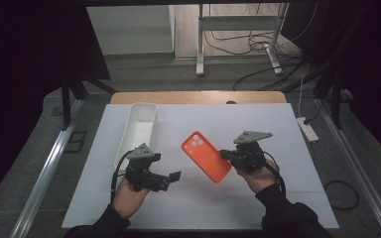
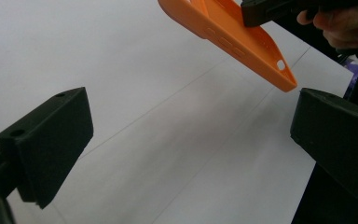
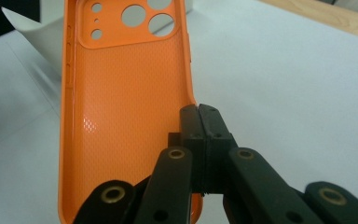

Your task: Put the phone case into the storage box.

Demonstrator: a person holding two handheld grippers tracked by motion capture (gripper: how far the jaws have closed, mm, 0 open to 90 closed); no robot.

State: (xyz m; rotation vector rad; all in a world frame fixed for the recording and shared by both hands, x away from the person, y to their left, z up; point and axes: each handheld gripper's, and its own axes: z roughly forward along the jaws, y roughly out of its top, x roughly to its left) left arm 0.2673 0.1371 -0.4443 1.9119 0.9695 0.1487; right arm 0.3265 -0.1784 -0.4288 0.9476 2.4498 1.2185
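Observation:
An orange phone case [image 1: 206, 156] hangs tilted above the white table cover, camera holes toward the far side. My right gripper [image 1: 226, 155] is shut on the case's right side wall. In the right gripper view the jaws [image 3: 199, 122] meet on that thin wall and the case's textured inside [image 3: 126, 107] faces the camera. My left gripper [image 1: 172, 177] is to the left of the case, apart from it, pointing toward it. The left gripper view has its jaws [image 2: 193, 135] standing wide open with nothing between them, and the case [image 2: 233, 35] is ahead, up high.
A long white tray [image 1: 141, 126] stands at the back left of the white table cover [image 1: 228, 198]. A wooden table edge [image 1: 198, 97] runs along the far side. A power strip [image 1: 307, 128] lies off the right edge.

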